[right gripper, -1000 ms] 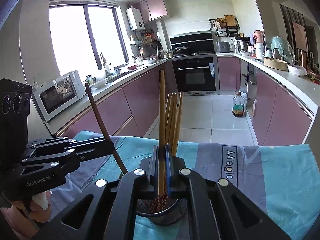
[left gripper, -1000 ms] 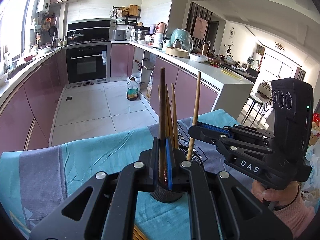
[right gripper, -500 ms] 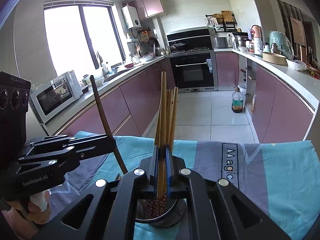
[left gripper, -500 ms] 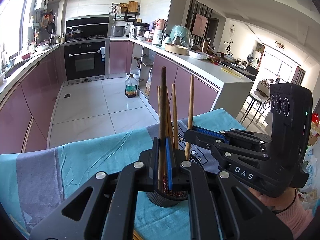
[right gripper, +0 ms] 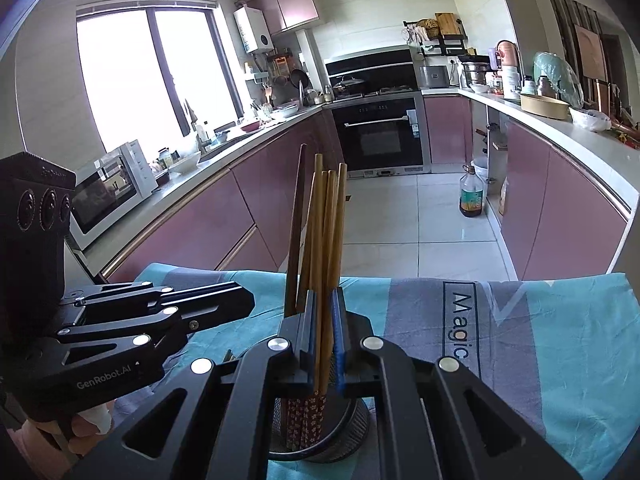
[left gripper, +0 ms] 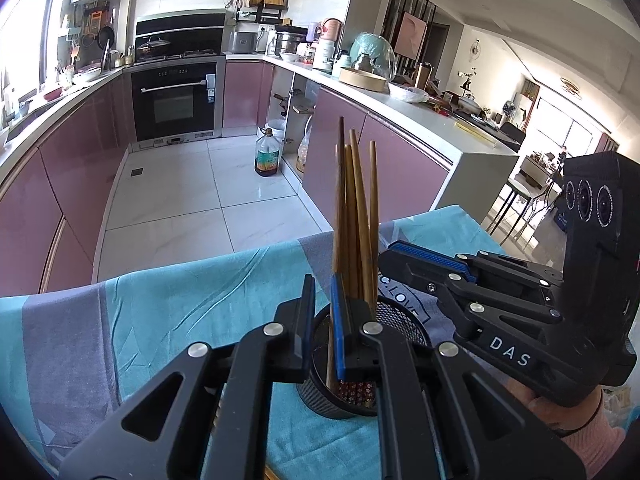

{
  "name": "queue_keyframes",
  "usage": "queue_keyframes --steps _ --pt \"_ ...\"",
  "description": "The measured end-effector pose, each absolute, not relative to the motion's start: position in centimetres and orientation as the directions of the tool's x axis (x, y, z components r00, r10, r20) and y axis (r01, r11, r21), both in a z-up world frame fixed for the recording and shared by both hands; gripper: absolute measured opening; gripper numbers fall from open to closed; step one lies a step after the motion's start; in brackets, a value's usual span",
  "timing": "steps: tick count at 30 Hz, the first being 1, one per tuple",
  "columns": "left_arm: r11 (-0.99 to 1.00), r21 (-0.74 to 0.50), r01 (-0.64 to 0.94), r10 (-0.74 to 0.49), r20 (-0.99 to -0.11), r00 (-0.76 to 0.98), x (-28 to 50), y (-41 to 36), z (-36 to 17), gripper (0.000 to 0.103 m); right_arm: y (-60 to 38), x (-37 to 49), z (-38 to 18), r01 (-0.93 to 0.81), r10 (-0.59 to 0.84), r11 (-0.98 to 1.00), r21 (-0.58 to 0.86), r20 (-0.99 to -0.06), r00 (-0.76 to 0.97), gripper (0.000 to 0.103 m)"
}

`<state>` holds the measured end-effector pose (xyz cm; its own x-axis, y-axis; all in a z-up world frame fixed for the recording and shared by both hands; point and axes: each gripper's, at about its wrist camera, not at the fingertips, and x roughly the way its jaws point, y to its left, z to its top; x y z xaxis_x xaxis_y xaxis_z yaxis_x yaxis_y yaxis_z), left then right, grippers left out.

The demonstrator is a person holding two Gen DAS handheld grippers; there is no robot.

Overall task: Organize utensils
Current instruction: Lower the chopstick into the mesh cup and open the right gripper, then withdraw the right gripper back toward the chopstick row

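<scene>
Both grippers [left gripper: 320, 312] [right gripper: 325, 332] apparently released chopsticks [left gripper: 354, 216] into holder [left gripper: 400, 320].

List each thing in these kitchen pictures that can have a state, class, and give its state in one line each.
left gripper: open, fingers apart just above the holder.
right gripper: open, one chopstick standing loose between its fingers.
chopsticks: upright in the holder, leaning slightly.
mesh holder: upright on the cloth.
tablecloth: spread, lightly wrinkled.
oven: door shut.
</scene>
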<state>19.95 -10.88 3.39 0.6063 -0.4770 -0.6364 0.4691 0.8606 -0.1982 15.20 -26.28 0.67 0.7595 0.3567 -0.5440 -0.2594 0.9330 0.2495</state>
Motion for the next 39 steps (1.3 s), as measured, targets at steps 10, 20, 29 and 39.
queue_keyframes --steps 10,20,29,39 --pt "0.888 -0.164 0.43 -0.435 -0.603 0.668 18.7 -8.7 2.8 0.031 -26.3 13.3 0.9 -0.28 0.379 0.924 0.261 -0.519 0.766 0.026" --pt "0.938 -0.11 0.33 -0.33 -0.58 0.745 14.4 -3.0 1.3 0.044 -23.9 7.7 2.3 -0.449 0.495 0.867 0.214 -0.467 0.733 0.046" --pt "0.958 -0.092 0.272 -0.26 -0.679 0.687 11.8 0.2 -4.4 0.049 -20.2 7.4 -3.6 -0.478 0.513 0.845 0.239 -0.613 0.601 0.048" --pt "0.965 -0.083 0.248 -0.226 -0.745 0.627 10.7 0.8 -9.2 0.049 -16.4 7.6 -8.3 -0.466 0.465 0.857 0.22 -0.72 0.515 0.046"
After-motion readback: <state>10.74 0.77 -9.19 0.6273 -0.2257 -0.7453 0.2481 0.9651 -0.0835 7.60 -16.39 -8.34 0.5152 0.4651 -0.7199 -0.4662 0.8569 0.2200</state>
